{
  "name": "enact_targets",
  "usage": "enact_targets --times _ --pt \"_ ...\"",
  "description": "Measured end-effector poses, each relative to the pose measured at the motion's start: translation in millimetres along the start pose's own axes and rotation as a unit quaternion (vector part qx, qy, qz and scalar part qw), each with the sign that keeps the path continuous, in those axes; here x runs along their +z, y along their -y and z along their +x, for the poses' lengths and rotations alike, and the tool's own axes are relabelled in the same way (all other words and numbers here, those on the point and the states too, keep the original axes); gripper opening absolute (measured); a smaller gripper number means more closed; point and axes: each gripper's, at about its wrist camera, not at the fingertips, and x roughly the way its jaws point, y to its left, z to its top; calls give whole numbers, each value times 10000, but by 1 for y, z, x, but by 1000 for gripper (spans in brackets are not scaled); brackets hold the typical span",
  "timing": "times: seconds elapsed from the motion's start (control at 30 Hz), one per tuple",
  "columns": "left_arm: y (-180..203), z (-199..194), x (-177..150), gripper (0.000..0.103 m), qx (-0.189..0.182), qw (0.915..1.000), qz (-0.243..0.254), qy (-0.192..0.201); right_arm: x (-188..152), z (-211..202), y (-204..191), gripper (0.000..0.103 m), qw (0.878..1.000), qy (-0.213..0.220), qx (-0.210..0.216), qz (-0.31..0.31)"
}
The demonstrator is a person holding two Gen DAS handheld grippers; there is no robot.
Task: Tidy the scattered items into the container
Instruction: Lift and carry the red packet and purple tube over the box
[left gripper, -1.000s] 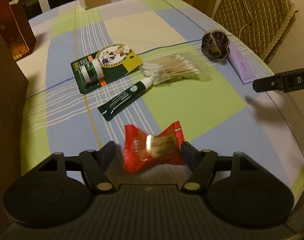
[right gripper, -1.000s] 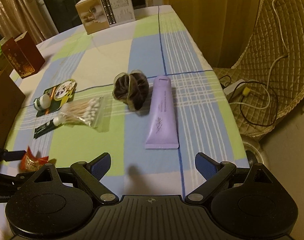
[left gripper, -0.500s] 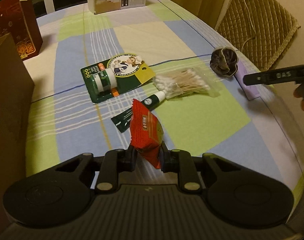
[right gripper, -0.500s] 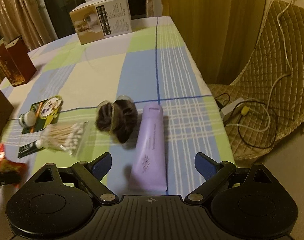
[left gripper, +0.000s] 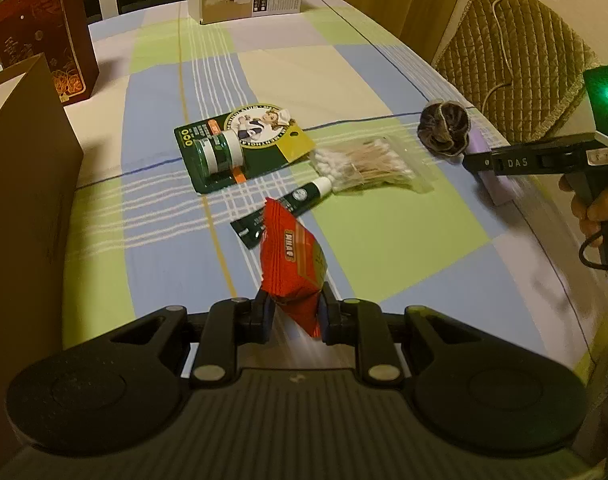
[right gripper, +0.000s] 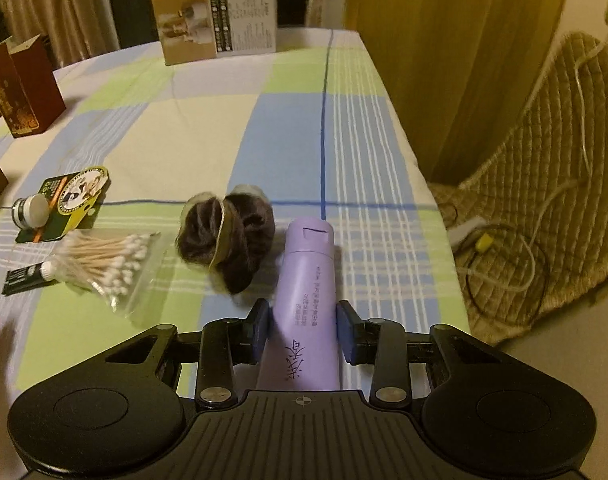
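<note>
On a table covered with a checked blue, green and cream cloth point(left gripper: 384, 240), a crinkled red snack packet point(left gripper: 291, 268) is clamped upright in the left gripper point(left gripper: 293, 312), near the front; a lilac tube point(right gripper: 308, 304) is pinched by the right gripper point(right gripper: 304, 330).

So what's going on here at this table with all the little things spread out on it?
A person is tidying with two tools. The left hand-held gripper is shut on a red snack packet, lifted off the checked tablecloth. The right hand-held gripper has closed around a purple tube that lies on the cloth. The cotton swabs, dark scrunchie, green tube and green carded jar lie loose.
</note>
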Motion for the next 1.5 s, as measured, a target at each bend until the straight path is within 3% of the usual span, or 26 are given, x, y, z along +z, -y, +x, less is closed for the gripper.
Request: enact_targets --times 0.23,0.43,0.6,0.9,1.27,1.5 --pt "8 -15 -12 18 -30 10000 37 -39 -21 -23 -18 38 9982 -500 160 291" --pt "10 -41 -23 18 -57 9999 -42 95 -41 -42 -26 38 9834 -849 1131 1140" --pt "7 -71 -32 18 -2 9996 -127 266 -48 -65 -49 38 9737 -770 1668 1349" --pt "-25 -144 -52 18 205 9961 -487 707 -43 -99 -128 38 9620 -632 2431 1074" --pt "-94 -210 -83 18 1018 9890 -741 774 4 -145 -231 38 9485 -149 3163 134" --pt "-142 -238 -87 18 1408 9832 -860 780 28 -150 -301 38 9350 -49 3516 -470"
